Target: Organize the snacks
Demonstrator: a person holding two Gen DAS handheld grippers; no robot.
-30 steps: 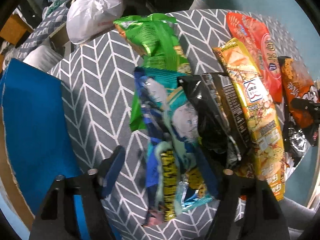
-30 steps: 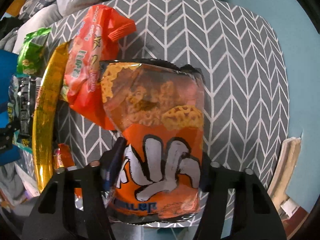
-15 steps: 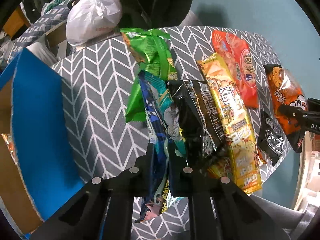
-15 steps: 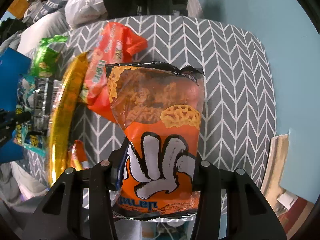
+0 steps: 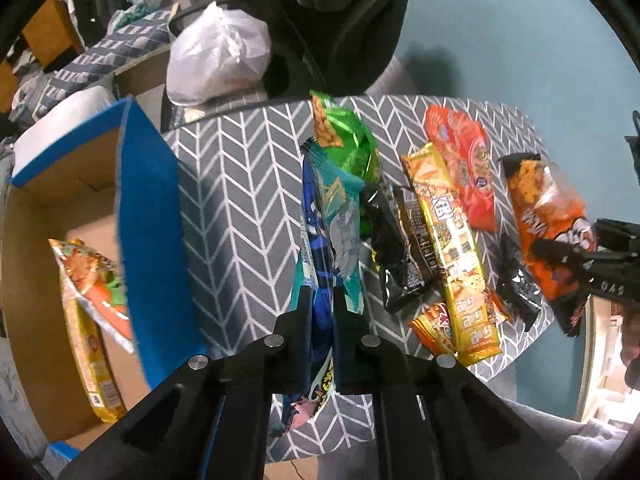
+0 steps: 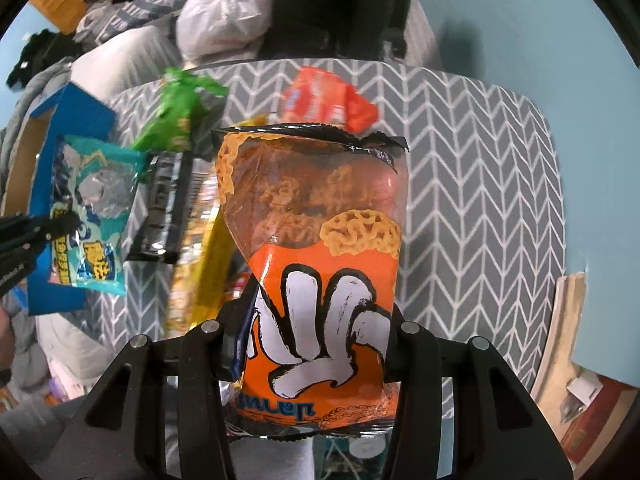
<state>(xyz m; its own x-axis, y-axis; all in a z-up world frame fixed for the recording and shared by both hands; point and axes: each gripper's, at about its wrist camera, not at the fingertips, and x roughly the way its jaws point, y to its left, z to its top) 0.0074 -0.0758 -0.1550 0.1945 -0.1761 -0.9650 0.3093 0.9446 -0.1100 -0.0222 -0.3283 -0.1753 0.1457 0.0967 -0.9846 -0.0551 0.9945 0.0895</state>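
My left gripper (image 5: 321,312) has its jaws pinching a glossy teal-and-blue snack packet (image 5: 334,236), a flat crinkled foil pouch held edge-on above the table (image 5: 240,208), whose cover is grey cloth with a white chevron weave. My right gripper (image 6: 316,344) has its jaws clamped on the sides of an orange noodle-snack bag (image 6: 320,264), puffy, with a clear upper window showing curly fried pieces and a jagged black top seal; a white cartoon hand is printed on it.

On the table lie a shiny green bag (image 5: 348,140), a black foil wrapper (image 5: 400,252) with creased folds, a long golden-yellow packet (image 5: 452,248), a red-orange pouch (image 5: 464,164) and a small black sachet (image 5: 516,284); the yellow one overlaps the black wrapper's edge and a small orange packet (image 5: 434,320).

Left of the table stands an open cardboard box (image 5: 152,208) with a blue outer face and plain brown inside, holding an orange-and-white bag (image 5: 96,284) leaning upright. Beyond the table's far edge sits a knotted white plastic sack (image 5: 216,60), beside dark fabric.
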